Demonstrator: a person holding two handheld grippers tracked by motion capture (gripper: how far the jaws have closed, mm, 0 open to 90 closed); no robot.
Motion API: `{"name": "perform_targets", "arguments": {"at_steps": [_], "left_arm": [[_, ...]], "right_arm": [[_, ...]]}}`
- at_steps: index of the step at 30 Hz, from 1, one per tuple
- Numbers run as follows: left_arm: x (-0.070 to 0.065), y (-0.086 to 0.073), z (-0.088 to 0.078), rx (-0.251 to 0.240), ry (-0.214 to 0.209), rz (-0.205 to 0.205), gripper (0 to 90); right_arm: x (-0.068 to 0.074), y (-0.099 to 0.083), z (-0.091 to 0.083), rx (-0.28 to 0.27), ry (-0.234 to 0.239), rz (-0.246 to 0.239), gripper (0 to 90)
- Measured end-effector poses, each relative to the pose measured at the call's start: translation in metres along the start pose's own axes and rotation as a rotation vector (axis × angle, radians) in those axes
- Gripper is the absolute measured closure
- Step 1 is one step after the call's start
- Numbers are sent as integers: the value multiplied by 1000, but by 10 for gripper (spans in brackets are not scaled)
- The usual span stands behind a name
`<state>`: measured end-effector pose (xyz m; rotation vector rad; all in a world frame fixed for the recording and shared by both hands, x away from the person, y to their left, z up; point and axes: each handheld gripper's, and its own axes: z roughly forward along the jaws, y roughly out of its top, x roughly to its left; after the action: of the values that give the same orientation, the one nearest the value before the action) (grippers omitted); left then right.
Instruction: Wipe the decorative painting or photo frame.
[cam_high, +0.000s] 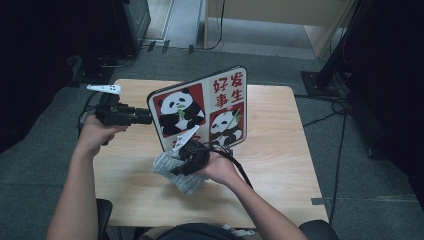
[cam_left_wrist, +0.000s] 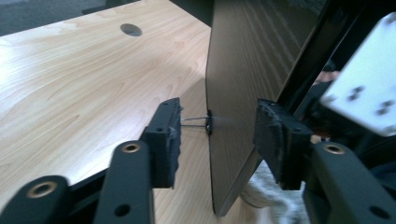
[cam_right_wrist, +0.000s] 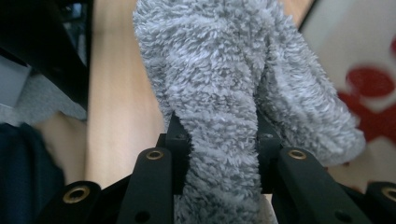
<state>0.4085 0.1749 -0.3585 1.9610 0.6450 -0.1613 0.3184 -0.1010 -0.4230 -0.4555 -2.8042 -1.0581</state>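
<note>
I hold my left gripper (cam_left_wrist: 217, 135) open astride the upright panda board's (cam_high: 200, 107) edge on the table (cam_high: 280, 150), steadying it for wiping, while my right gripper (cam_right_wrist: 217, 140) clamps the grey cloth (cam_right_wrist: 219, 84) beside it.

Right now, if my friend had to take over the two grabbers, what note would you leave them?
Left gripper: jaws open, one on each side of the panda board's edge, pads not pressing it.
Right gripper: shut on the fluffy grey cloth, holding it low by the board's bottom edge.
The board stands tilted on the wooden table, picture side facing the person. The cloth is bunched at its foot.
Done: cloth picked up and brought to the board.
Left, most likely: steady the board again with the left gripper, since nothing grips it now, then wipe its face with the cloth.
</note>
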Motion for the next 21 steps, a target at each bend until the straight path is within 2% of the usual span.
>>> {"name": "perform_targets", "arguments": {"at_steps": [10,17,21], "left_arm": [[-1,-6,-10,-17,23,13,406],[2,-11,-16,-22,35,-9,372],[2,-12,-20,-32,41,-8,369]], "right_arm": [[16,40,-20,-38,20,-62,683],[19,59,-29,-54,26,-87,682],[20,69,-32,-64,28,-103,681]]}}
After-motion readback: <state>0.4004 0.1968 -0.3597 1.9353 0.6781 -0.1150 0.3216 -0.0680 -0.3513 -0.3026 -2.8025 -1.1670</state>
